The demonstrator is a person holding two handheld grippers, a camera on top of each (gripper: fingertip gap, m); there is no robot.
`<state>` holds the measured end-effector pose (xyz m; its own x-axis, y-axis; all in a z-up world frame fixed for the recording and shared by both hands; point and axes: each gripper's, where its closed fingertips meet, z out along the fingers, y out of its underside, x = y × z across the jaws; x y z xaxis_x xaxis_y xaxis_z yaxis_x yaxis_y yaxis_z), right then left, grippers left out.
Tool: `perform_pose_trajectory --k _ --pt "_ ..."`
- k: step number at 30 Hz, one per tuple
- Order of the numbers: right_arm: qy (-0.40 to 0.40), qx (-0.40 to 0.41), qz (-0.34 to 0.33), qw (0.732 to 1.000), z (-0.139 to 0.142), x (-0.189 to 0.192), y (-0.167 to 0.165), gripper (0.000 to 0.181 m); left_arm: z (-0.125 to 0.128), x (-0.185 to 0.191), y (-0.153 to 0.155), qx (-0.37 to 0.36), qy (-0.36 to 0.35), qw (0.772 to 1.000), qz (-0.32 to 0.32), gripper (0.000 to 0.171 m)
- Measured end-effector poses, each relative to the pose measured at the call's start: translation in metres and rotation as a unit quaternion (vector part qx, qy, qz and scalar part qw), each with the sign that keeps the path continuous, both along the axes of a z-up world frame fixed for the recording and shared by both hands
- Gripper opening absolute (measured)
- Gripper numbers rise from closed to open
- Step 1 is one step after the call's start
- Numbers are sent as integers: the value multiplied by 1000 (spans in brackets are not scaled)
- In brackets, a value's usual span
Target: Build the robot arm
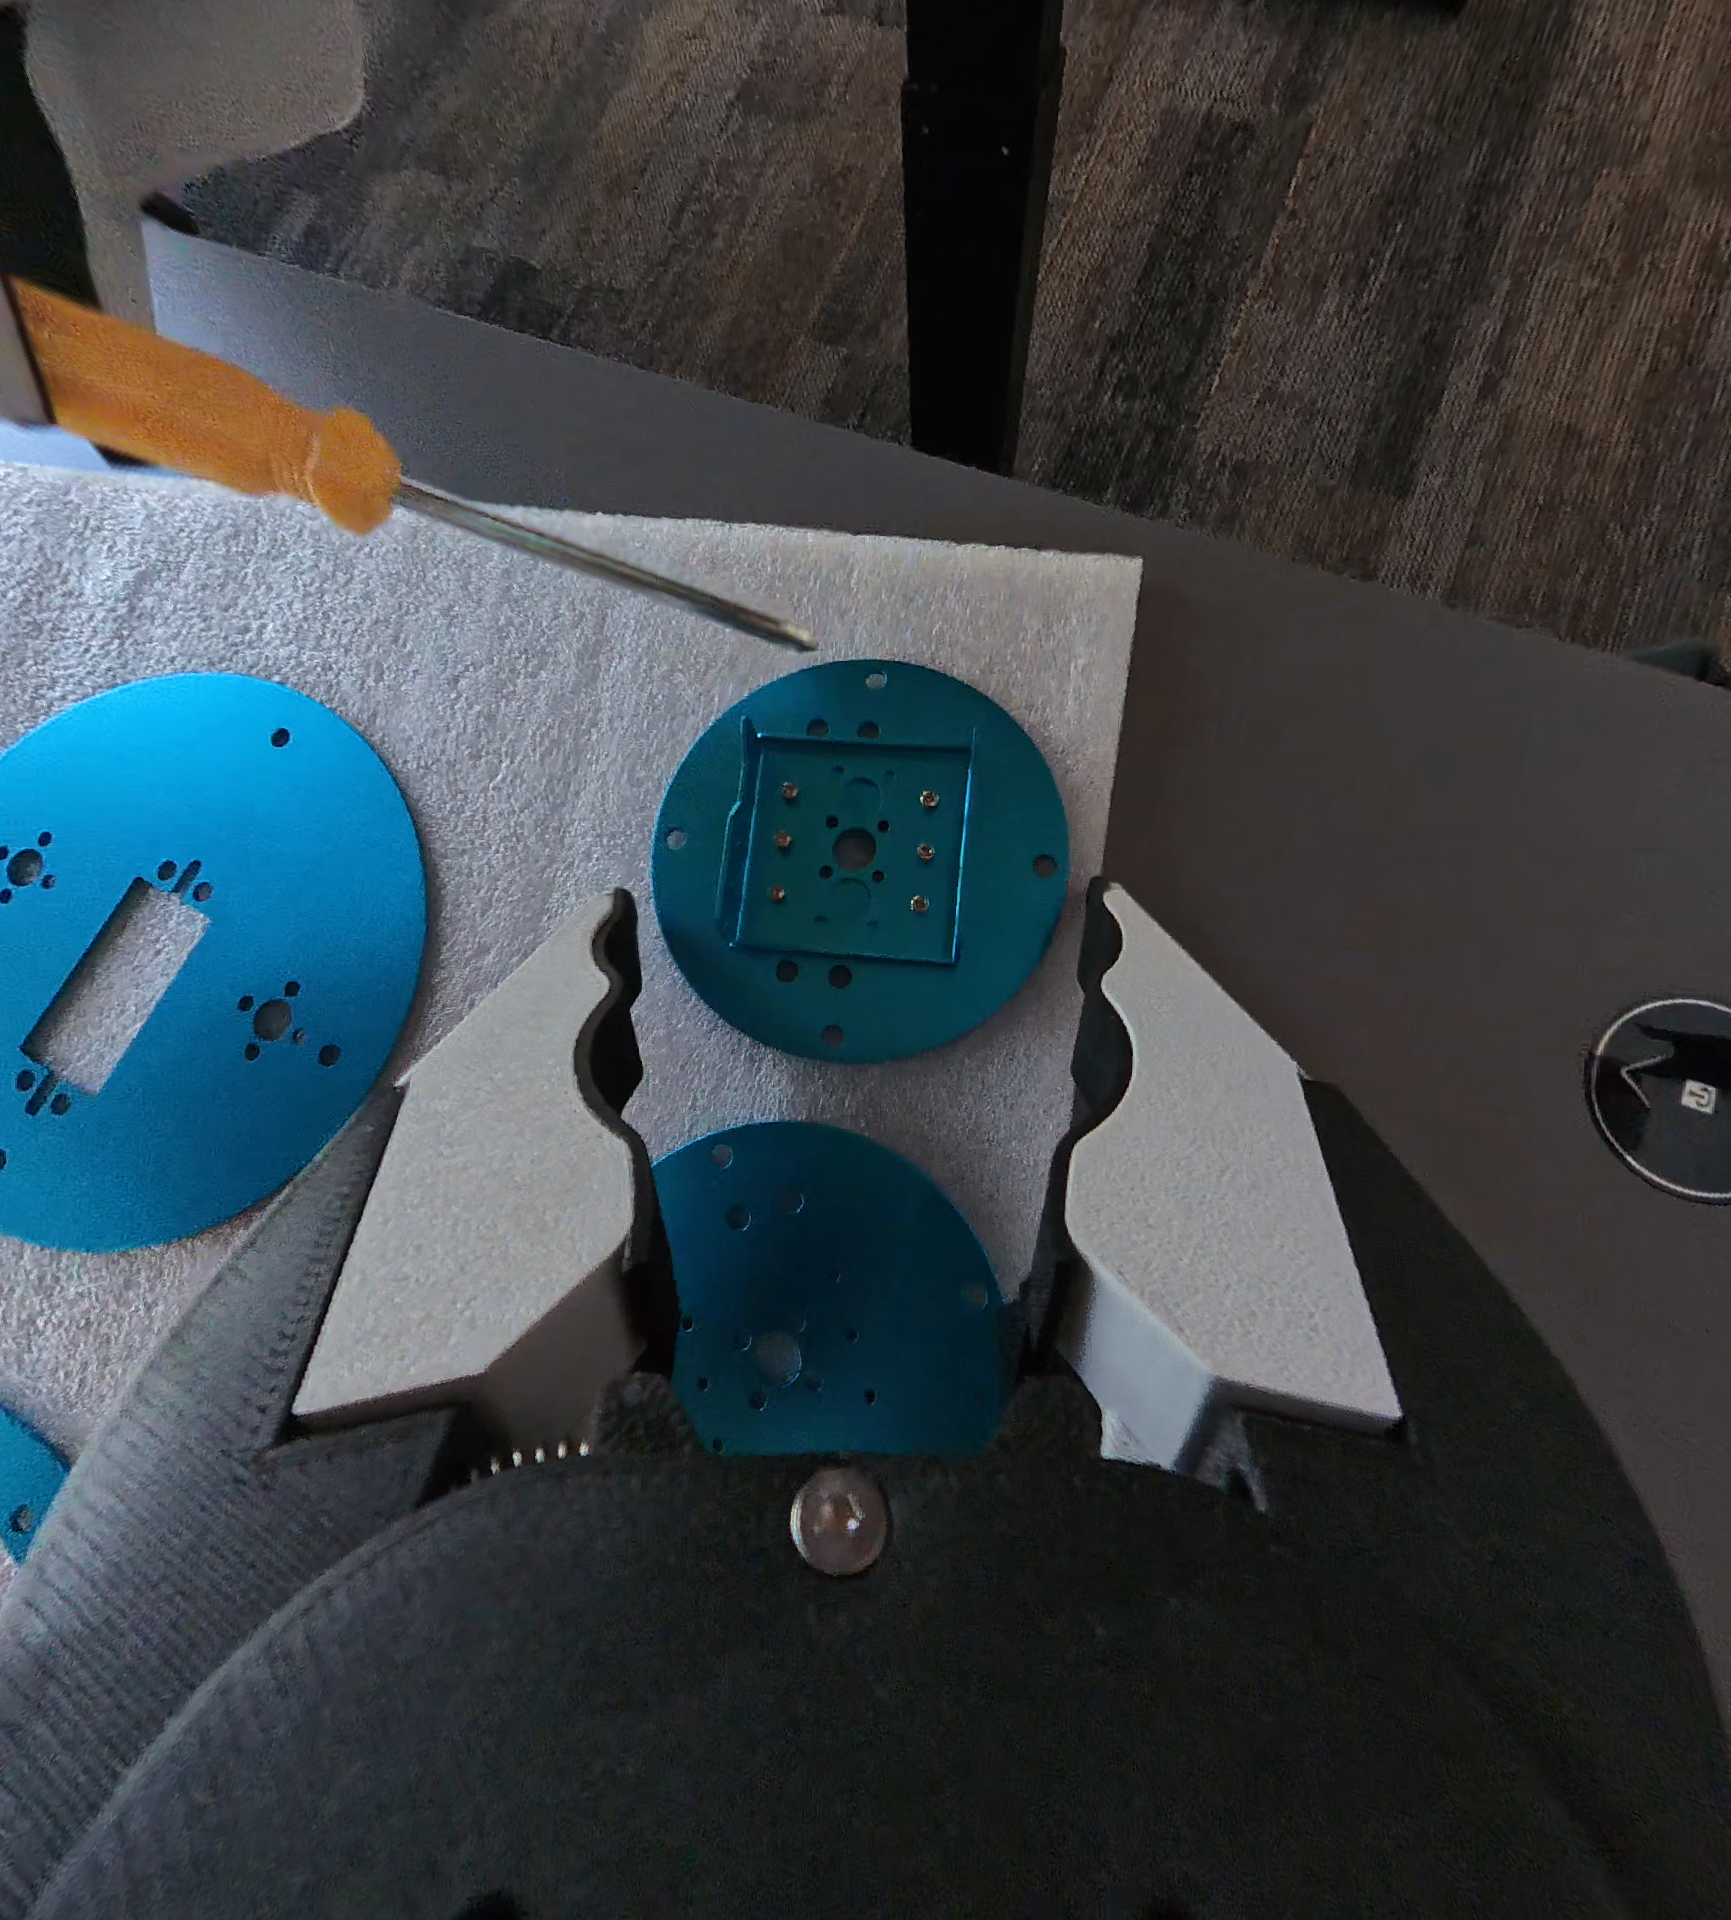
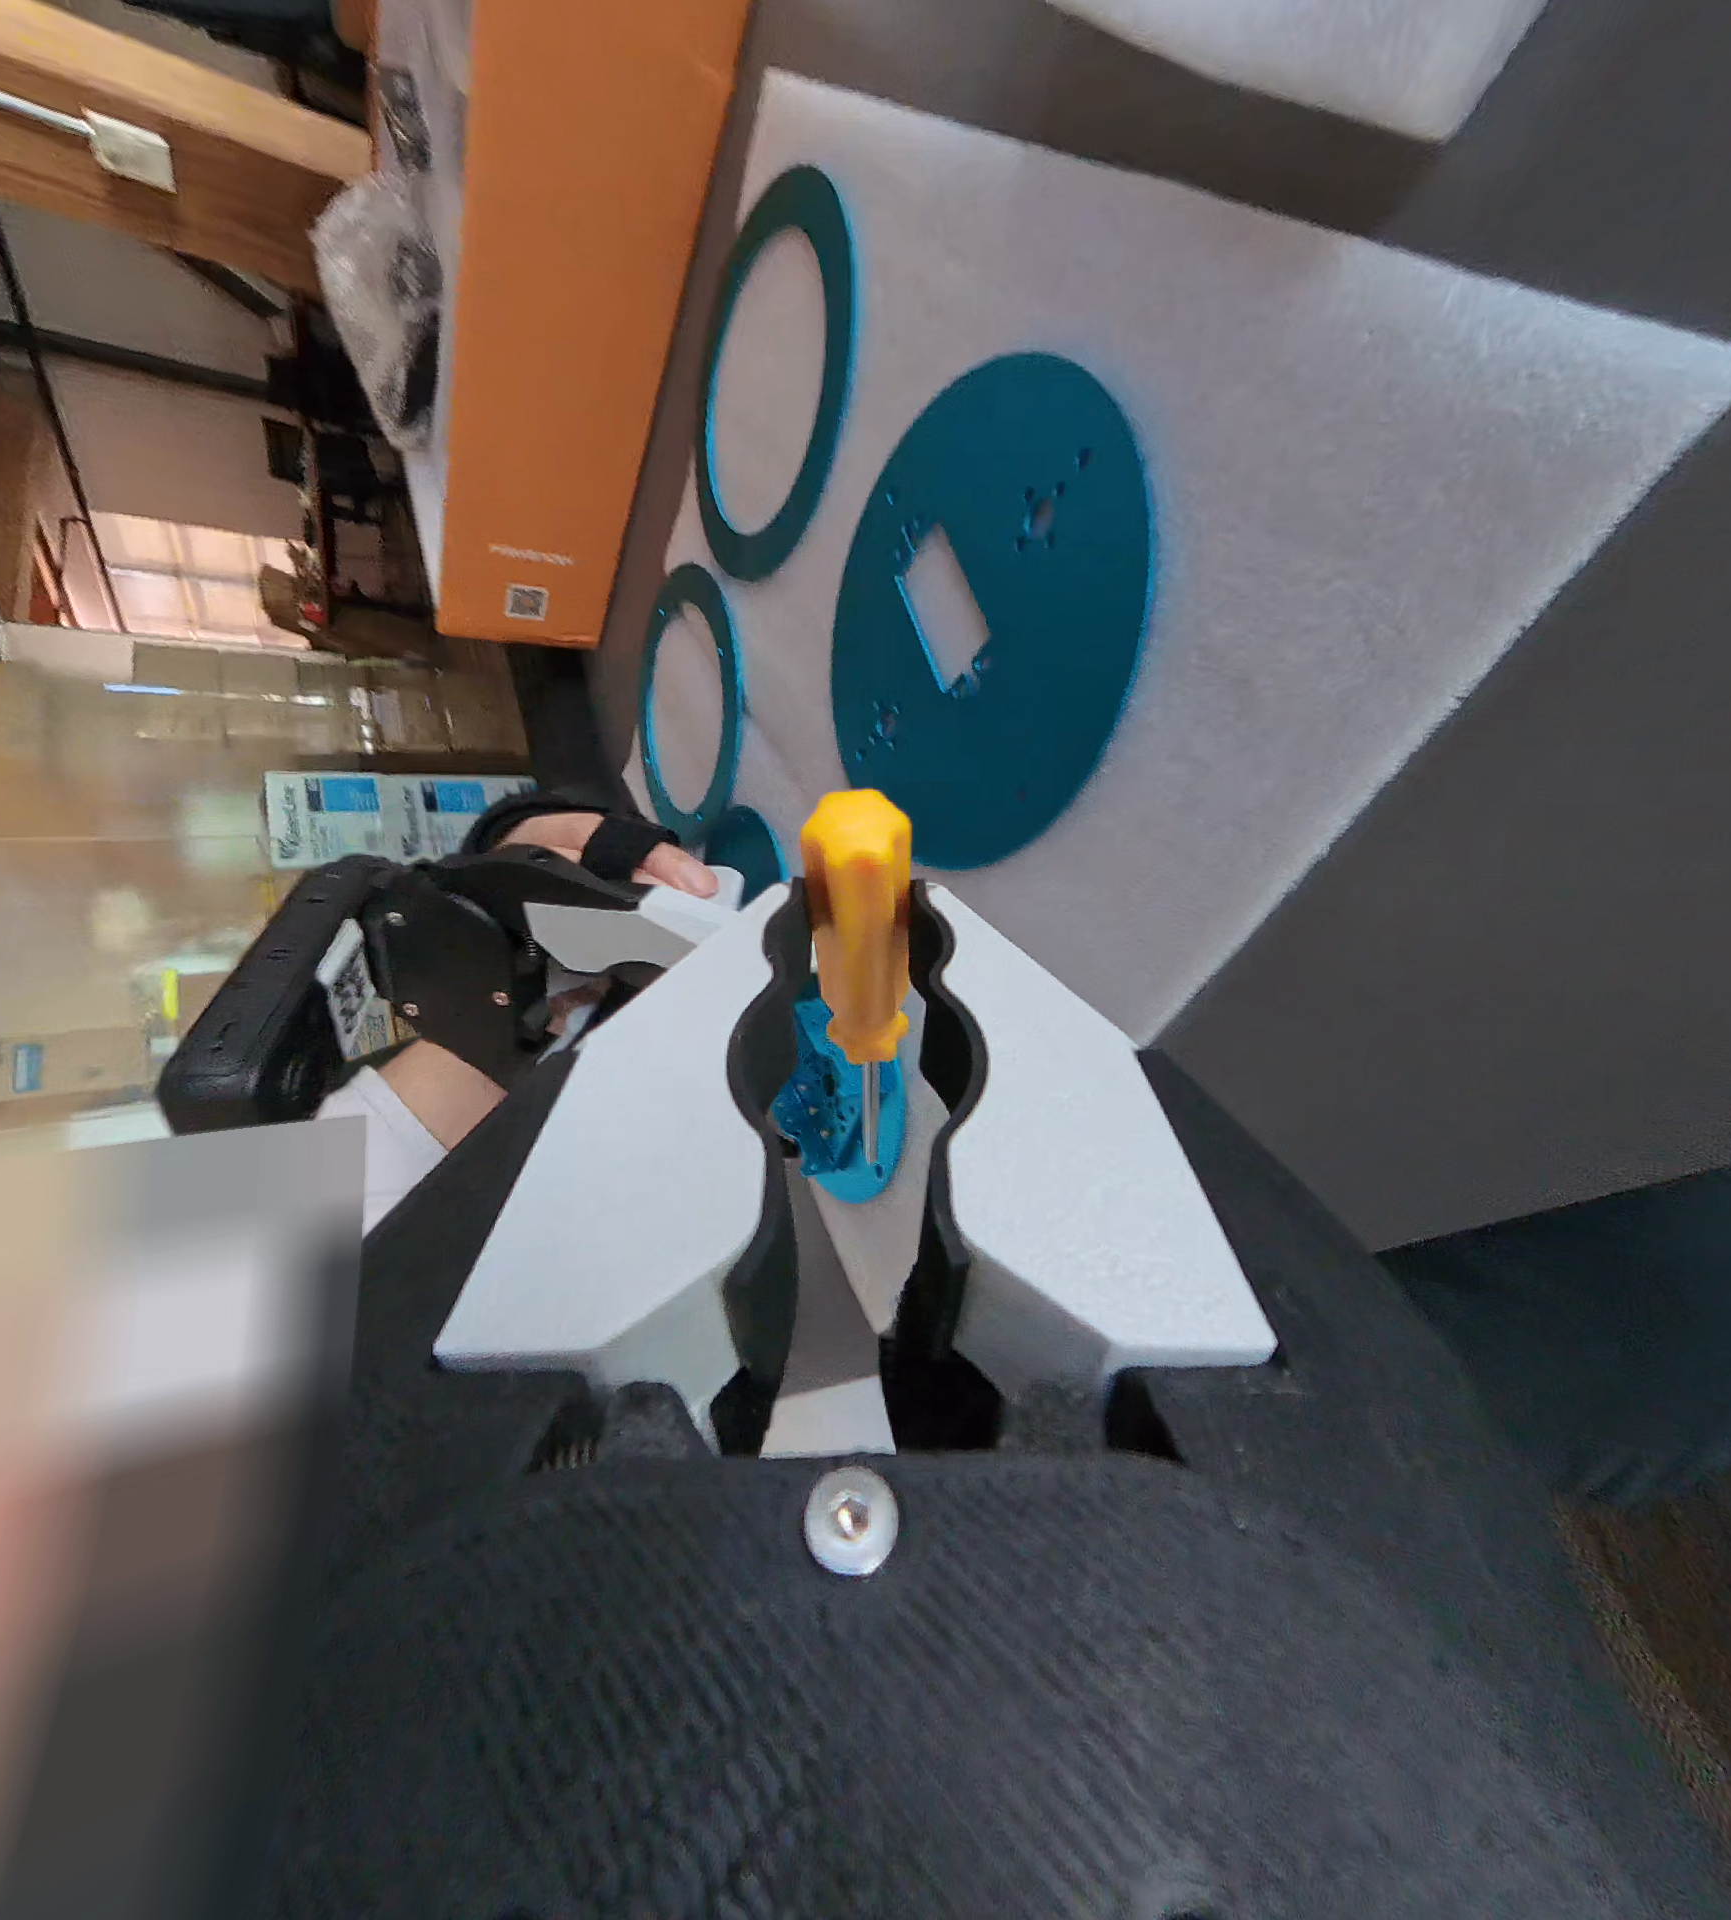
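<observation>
Overhead, left gripper [image 1: 856, 997] spread wide, empty, straddling blue disc with square bracket [image 1: 859, 862] on white foam sheet [image 1: 549, 665]. Right gripper [image 2: 856, 914] rolled sideways — clamped on orange-handled screwdriver [image 2: 856, 914], shaft tip just beside disc rim.

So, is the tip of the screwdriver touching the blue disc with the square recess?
No, the screwdriver tip hangs just beyond the disc's far edge.

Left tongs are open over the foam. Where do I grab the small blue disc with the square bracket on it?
Grip the disc with the square bracket across its thin outer rim, from above, one finger each side. It lies flat on the foam pad; the open left tongs already straddle its near half, and the raised bracket blocks a centre pinch.
</observation>
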<state>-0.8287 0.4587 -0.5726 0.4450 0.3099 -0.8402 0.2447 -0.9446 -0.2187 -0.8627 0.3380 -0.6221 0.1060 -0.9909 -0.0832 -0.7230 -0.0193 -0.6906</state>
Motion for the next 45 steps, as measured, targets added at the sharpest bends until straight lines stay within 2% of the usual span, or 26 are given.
perform_pose_trajectory --k 2,6,11,16,26,28,32,34,38,40,43,45 --pt "-28 -13 27 999 -14 1 -2 17 -1 1 0 -5 10 1000 -15 85" --pt "-32 -48 45 997 -28 1 2 17 -2 3 5 -4 30 999 -32 94" --pt "-24 -93 71 993 -29 5 5 17 -4 6 -2 -19 42 996 -70 86" --pt "-66 -63 95 991 -46 1 13 20 -5 5 0 -33 53 995 -77 81" --pt "-102 82 108 985 -38 4 22 43 -6 3 2 -33 108 990 -86 81" --pt "-124 147 106 976 -36 10 21 45 -6 3 2 -31 108 990 -84 81" --pt "-120 321 107 934 -24 17 3 48 -5 3 2 -32 103 991 -78 80" --pt "-117 362 87 921 -28 20 -7 48 -5 3 2 -30 97 992 -75 80" --pt "-63 289 19 955 -34 14 -25 51 -1 -1 4 -17 96 993 -69 80" --pt "-32 265 -10 964 -30 5 -29 51 0 -4 7 -12 98 993 -64 80" --pt "-44 255 -71 963 -23 -2 -17 50 2 -10 10 -16 93 994 -54 80" --pt "-80 262 -87 958 -21 -8 -10 44 4 -14 11 -19 85 995 -46 80"
